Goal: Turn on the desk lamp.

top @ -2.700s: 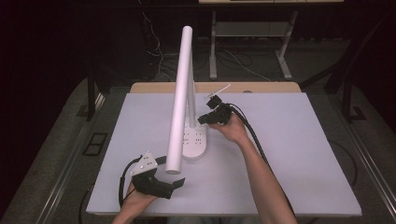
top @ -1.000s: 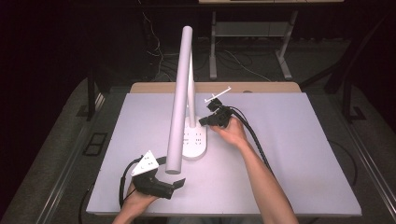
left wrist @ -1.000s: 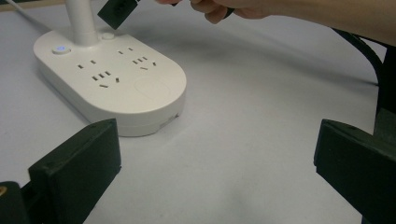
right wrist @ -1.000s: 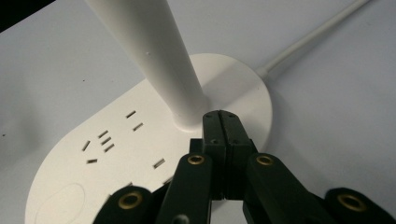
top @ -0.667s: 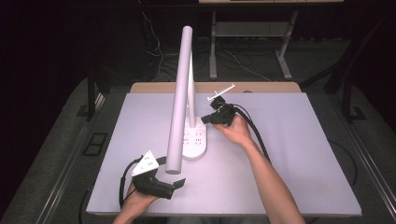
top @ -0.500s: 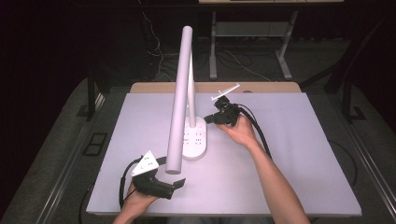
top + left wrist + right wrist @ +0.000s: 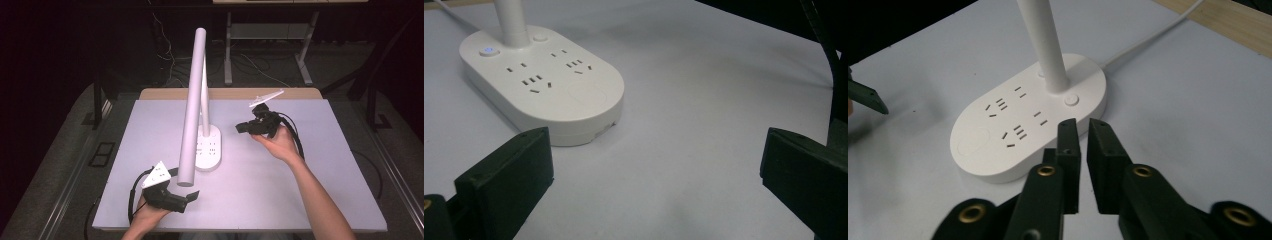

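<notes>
Lamp (image 7: 200, 100) stood at the centre of the high view, its oval white base (image 7: 207, 148) resting on the pale table (image 7: 310, 180) and its long white head slanting from the top of the frame down toward the lower middle. The right gripper (image 7: 242, 128) sat just right of centre, raised off the table beside the base and apart from it, pointing left at it from the person's right hand (image 7: 280, 145). Its jaws stood close together with only a thin slit between them; they had just been opening a little, and nothing lay between them. In the right gripper view the same gripper (image 7: 1083, 131) rose from the bottom edge, with the base (image 7: 998, 150) just beyond its tips, socket slots across the top and a round button (image 7: 1071, 99) beside the stem (image 7: 1045, 45). The left gripper (image 7: 192, 196) lay low in the lower left of the high view, under the end of the lamp head. In the left gripper view its jaws stood wide at the two lower corners with bare table between them, and the base (image 7: 584, 100) sat in the upper left, a small lit button (image 7: 488, 50) near the stem (image 7: 511, 22).
</notes>
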`<state>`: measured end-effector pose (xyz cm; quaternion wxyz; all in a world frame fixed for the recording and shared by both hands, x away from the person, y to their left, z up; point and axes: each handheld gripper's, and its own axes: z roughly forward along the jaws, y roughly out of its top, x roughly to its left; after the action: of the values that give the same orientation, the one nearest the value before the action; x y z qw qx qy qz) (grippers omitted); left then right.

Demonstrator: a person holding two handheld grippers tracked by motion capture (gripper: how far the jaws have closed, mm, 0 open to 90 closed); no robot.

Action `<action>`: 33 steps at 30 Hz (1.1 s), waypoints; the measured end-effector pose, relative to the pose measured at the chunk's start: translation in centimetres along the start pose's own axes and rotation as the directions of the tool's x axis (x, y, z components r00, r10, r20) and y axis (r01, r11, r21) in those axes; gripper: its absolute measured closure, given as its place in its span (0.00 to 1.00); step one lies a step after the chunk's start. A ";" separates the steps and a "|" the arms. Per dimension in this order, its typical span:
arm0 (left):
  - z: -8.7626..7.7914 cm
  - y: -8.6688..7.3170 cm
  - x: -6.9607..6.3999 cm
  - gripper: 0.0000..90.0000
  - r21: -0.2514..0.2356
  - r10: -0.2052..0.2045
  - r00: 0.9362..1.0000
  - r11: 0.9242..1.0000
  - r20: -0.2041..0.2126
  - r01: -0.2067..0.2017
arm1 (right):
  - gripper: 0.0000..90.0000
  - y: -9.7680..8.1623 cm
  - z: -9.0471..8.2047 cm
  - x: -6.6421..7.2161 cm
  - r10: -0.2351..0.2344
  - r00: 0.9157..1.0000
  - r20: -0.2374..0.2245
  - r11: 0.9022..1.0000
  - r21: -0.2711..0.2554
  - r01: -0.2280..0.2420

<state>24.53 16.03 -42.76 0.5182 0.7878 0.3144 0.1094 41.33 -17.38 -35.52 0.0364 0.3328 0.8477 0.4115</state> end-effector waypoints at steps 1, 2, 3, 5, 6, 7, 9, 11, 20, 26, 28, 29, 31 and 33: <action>0.0 0.0 0.0 0.00 0.000 0.000 1.000 1.000 0.000 0.000 | 0.87 -0.2 -0.4 -0.1 0.009 1.000 0.000 1.000 -0.004 -0.009; 0.0 0.0 0.0 0.00 -0.003 -0.001 1.000 1.000 0.000 0.001 | 0.84 -0.5 -0.8 -0.2 0.020 1.000 -0.002 1.000 -0.005 -0.020; 0.0 0.0 0.0 0.00 0.000 0.003 1.000 1.000 0.001 -0.003 | 0.84 -0.5 -0.8 -0.2 0.020 1.000 -0.002 1.000 -0.005 -0.020; 0.0 0.0 0.0 0.00 0.000 0.003 1.000 1.000 0.001 -0.003 | 0.73 -1.3 -1.8 -0.4 0.038 0.999 -0.001 0.999 -0.025 -0.038; 0.0 0.0 0.1 0.00 0.000 0.003 1.000 1.000 0.000 -0.003 | 0.68 -1.6 -2.2 -0.5 0.042 0.999 0.004 0.999 -0.032 -0.042; 0.0 0.0 0.1 0.00 0.000 0.003 1.000 1.000 0.000 -0.003 | 0.68 -1.6 -2.2 -0.5 0.042 0.999 0.004 0.999 -0.032 -0.042; 0.1 0.0 0.1 0.00 0.000 0.001 1.000 1.000 -0.001 -0.001 | 0.53 -2.3 -3.2 -0.6 0.064 0.998 0.012 0.996 -0.059 -0.063; 0.1 0.0 0.1 0.00 0.000 -0.002 1.000 1.000 0.000 0.002 | 0.48 -2.6 -3.5 -0.6 0.066 0.998 0.014 0.995 -0.069 -0.065; 0.1 0.0 0.1 0.00 -0.002 -0.003 1.000 1.000 0.000 0.003 | 0.00 -4.9 -5.9 -0.2 0.116 0.993 0.030 0.989 -0.099 -0.113; 0.1 0.1 0.1 0.00 -0.001 -0.001 1.000 1.000 0.001 0.001 | 0.00 -7.0 -7.2 0.5 0.127 0.992 0.024 0.985 -0.117 -0.124; 0.1 0.1 0.1 0.00 -0.001 -0.001 1.000 1.000 0.002 0.001 | 0.00 -7.6 -7.6 0.7 0.133 0.991 0.021 0.984 -0.125 -0.130; 0.1 0.1 0.1 0.00 -0.001 -0.001 1.000 1.000 0.001 0.001 | 0.00 -8.2 -8.0 0.9 0.138 0.990 0.025 0.982 -0.131 -0.133; 0.2 0.1 0.1 0.00 -0.001 -0.002 1.000 1.000 0.001 0.002 | 0.00 -8.5 -8.2 1.0 0.139 0.990 0.024 0.982 -0.136 -0.135; 0.2 0.1 0.1 0.00 -0.001 -0.002 1.000 1.000 0.001 0.002 | 0.00 -9.1 -8.5 1.2 0.145 0.989 0.023 0.980 -0.144 -0.140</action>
<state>24.72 15.94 -42.75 0.5189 0.7874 0.3146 0.1086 32.70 -26.39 -36.26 0.0446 0.3960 0.7895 0.4668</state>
